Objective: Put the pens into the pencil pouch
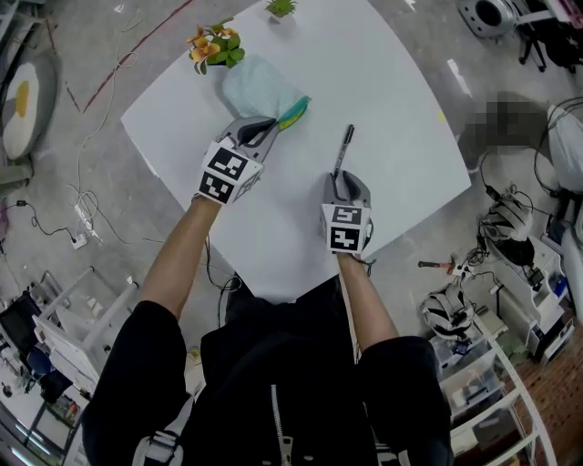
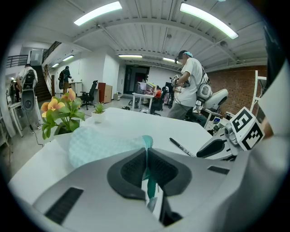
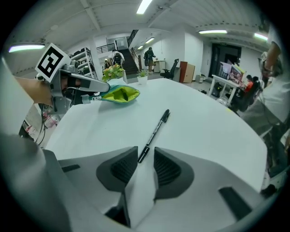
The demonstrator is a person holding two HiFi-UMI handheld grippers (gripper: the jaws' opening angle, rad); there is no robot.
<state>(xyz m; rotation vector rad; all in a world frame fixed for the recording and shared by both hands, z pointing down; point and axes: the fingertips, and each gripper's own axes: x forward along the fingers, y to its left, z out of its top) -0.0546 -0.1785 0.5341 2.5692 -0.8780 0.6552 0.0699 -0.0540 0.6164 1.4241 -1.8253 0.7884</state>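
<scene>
Left tool (image 1: 265,126) is pinched on the pencil pouch (image 1: 260,88) edge, probably to steady it, while the pen (image 3: 155,131) end is framed by the spread right tool (image 3: 146,157).

Free room on the table (image 1: 401,118): its right half lies bare, and you have an open lane between your left gripper (image 1: 269,124), clamped on the pouch (image 1: 255,86), and your right gripper (image 1: 339,178). Only the pen (image 1: 343,148) crosses that lane. Potted flowers (image 1: 216,47) stand just beside the pouch, and a small plant (image 1: 281,8) stands at the far edge.
</scene>
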